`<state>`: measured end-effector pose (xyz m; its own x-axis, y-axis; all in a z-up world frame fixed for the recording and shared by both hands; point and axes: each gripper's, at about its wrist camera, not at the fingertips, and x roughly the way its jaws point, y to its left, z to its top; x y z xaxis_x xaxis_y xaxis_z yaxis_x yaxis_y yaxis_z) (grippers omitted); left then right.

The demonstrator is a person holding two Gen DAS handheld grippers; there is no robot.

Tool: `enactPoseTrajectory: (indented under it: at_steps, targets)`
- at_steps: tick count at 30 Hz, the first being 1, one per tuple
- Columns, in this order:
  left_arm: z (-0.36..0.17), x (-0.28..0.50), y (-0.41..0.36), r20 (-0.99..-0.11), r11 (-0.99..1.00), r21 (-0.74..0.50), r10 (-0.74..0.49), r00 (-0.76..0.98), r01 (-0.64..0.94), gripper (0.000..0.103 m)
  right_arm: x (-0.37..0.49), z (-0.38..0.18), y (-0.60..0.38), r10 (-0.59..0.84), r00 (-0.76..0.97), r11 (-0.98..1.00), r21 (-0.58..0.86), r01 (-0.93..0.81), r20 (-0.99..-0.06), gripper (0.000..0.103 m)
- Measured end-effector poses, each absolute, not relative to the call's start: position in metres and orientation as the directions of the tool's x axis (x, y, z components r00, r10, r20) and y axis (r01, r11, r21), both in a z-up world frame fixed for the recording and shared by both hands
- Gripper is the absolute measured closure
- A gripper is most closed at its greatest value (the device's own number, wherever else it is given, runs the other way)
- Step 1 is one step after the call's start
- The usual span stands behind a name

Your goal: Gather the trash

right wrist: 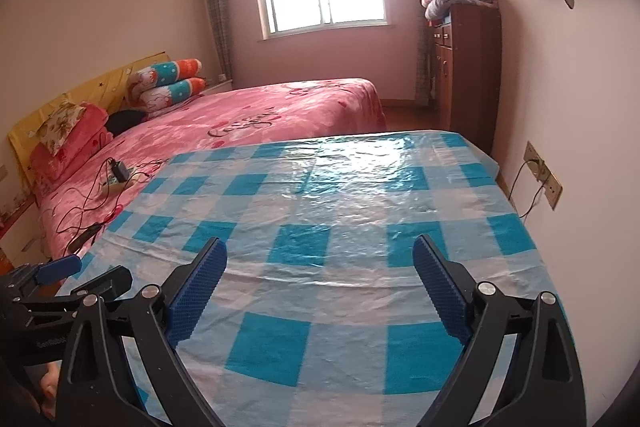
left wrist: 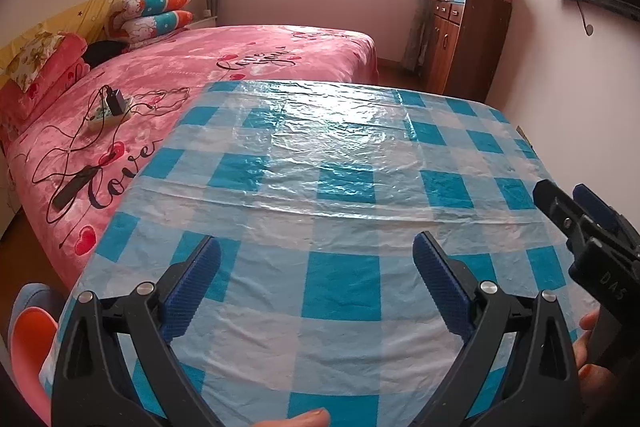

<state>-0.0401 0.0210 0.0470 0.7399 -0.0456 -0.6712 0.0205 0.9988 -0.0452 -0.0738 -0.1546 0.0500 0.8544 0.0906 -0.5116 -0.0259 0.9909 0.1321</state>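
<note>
Both grippers hover above the desk (left wrist: 344, 163), covered in blue-checked plastic. The left gripper (left wrist: 316, 267) is wide open and holds nothing; the right gripper (right wrist: 320, 267) likewise. No trash shows on the desk or elsewhere in either view. Judged step: start position, search not yet begun. The next move calls for locating trash, perhaps below or beside the desk.

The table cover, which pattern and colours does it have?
The table cover has a check of blue, pale blue and white squares, seen best in the left wrist view.
</note>
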Motion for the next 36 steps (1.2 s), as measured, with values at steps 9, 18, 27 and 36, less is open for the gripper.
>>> enactPoseTrajectory:
  at_steps: [9,18,27,36]
  targets:
    - [0.047,-0.038,0.006,-0.677,0.999,-0.039,-0.053,0.734,0.037,0.006,-0.078,0.052,-0.168,0.059,0.864,0.992,0.124,0.004,-0.501,0.009]
    - [0.043,-0.036,0.001,-0.685,0.999,-0.024,-0.038,0.728,0.030,0.005,-0.078,0.051,-0.168,0.053,0.864,0.994,0.110,0.003,-0.500,0.009]
    - [0.034,-0.030,0.002,-0.697,0.999,-0.035,-0.040,0.716,0.022,0.005,-0.073,0.046,-0.166,0.058,0.851,0.994,0.108,-0.002,-0.521,0.009]
    - [0.015,-0.008,0.011,-0.753,0.997,-0.080,-0.055,0.656,-0.008,0.005,-0.054,0.031,-0.163,0.075,0.778,0.993,0.114,-0.004,-0.623,0.008]
